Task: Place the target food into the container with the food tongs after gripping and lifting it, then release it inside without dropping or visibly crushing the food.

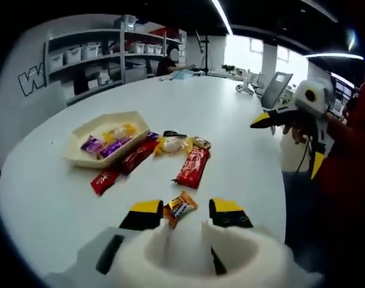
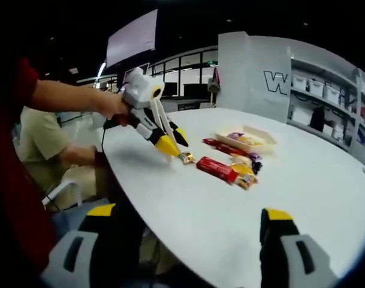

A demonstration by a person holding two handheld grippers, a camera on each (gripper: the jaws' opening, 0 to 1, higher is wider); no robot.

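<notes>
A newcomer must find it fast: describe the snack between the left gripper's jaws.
On the round white table, snacks lie beside a cream tray. Nearest the table's edge, apart from them, sits a small orange-wrapped candy between the left gripper's yellow-tipped jaws; its neighbours are longer red bars.

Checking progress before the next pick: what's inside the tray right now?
The cream tray holds purple-wrapped candies and a yellow-wrapped one. Whatever lies beneath them, or behind the near wall, is hidden.
</notes>
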